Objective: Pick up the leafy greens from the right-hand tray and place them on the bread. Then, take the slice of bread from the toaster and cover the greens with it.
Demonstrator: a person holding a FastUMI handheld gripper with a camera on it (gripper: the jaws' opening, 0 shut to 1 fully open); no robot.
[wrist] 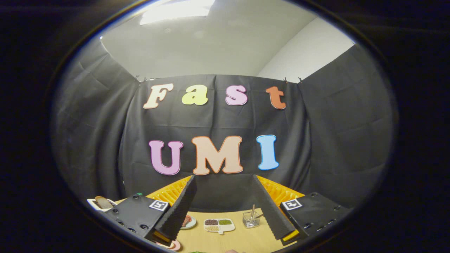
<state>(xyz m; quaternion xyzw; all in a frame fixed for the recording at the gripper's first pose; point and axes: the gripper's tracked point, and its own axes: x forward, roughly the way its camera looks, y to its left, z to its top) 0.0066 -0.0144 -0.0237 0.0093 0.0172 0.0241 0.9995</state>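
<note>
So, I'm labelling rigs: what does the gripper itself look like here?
The gripper has two long fingers with ribbed, sawtooth inner faces, spread wide apart with nothing between them. Each sits on a black box-like block with round screws, and each block carries a square black-and-white marker near its inner corner.

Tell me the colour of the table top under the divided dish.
Light wood tan table top, seen in the gripper view.
</note>
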